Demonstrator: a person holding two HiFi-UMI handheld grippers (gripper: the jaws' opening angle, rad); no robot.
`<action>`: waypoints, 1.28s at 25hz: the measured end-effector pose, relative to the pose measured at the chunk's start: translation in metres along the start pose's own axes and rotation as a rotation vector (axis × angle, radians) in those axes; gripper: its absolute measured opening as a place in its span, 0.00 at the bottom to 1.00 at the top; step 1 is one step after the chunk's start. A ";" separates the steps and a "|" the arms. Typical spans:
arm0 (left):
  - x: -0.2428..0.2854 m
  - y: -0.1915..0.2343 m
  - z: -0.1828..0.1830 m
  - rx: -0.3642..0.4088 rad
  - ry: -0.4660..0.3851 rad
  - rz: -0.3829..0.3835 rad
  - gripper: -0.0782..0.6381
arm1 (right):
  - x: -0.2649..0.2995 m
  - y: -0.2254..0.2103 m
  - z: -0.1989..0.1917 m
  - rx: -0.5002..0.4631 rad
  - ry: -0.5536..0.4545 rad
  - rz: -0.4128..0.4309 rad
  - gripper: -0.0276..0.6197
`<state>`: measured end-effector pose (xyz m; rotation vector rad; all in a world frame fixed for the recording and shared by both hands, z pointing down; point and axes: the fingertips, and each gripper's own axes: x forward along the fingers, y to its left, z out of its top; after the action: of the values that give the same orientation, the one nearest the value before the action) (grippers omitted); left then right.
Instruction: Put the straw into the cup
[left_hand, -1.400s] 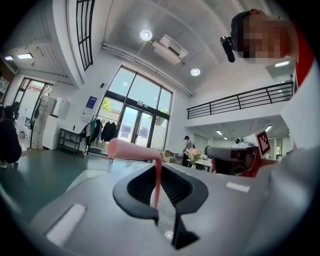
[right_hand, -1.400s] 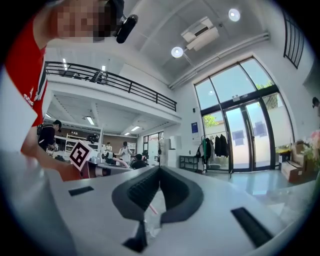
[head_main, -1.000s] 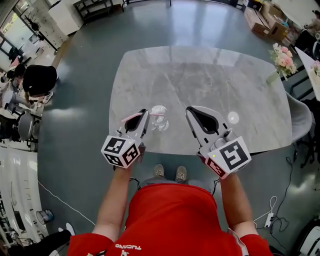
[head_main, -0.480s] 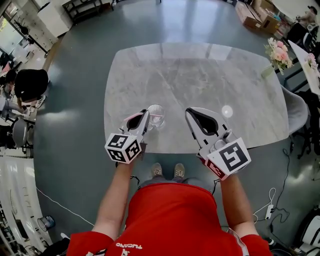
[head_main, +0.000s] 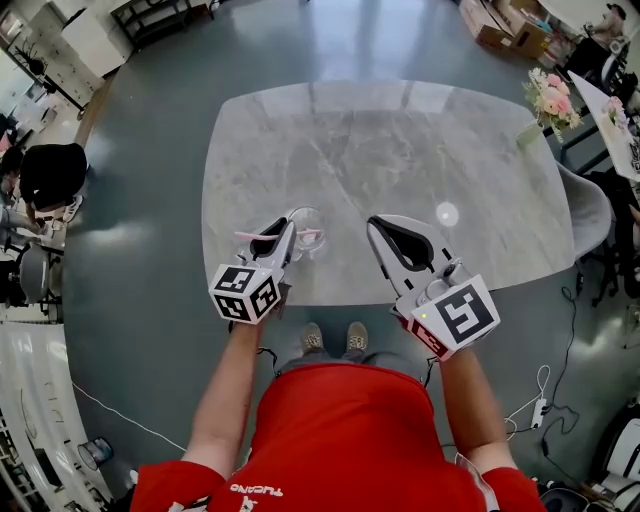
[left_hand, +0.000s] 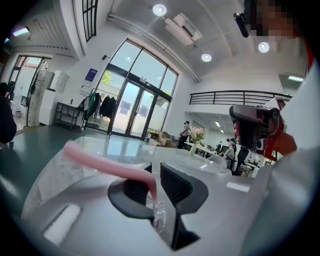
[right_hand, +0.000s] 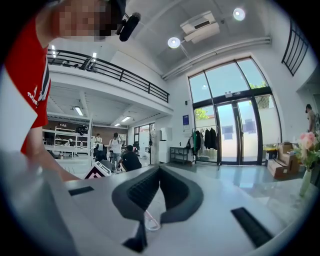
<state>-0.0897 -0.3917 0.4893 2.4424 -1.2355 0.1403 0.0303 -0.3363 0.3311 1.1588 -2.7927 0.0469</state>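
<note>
A clear cup (head_main: 311, 219) stands on the marble table (head_main: 400, 150) near its front edge. My left gripper (head_main: 288, 229) hovers just on the near side of the cup and is shut on a pink straw (head_main: 250, 237). The straw lies crosswise, with one end over the cup's rim. In the left gripper view the straw (left_hand: 100, 160) runs in from the left and bends down between the left gripper's (left_hand: 156, 174) pads, with the cup (left_hand: 159, 216) below. My right gripper (head_main: 379, 226) stays to the right of the cup, shut and holding nothing; the right gripper view shows the right gripper (right_hand: 159, 171) with its pads meeting.
A bright round spot (head_main: 447, 213) shows on the tabletop at the right. A vase of flowers (head_main: 545, 97) stands on another table at the far right, with a grey chair (head_main: 592, 215) beside the marble table. A person in black (head_main: 55, 175) sits at the left.
My left gripper has sunk a little with the straw, closer to the cup. The right gripper has kept its place.
</note>
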 end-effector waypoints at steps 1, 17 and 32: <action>0.000 0.001 -0.001 0.001 0.003 0.002 0.16 | 0.000 0.000 -0.001 0.001 0.002 0.001 0.05; -0.048 -0.015 -0.029 -0.062 0.053 0.006 0.30 | 0.004 0.008 -0.011 0.022 -0.001 0.040 0.05; -0.085 -0.095 0.111 0.185 -0.246 -0.076 0.23 | 0.000 0.019 0.007 0.027 -0.070 0.074 0.05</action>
<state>-0.0759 -0.3209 0.3359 2.7285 -1.2778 -0.0729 0.0163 -0.3234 0.3240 1.0834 -2.9039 0.0522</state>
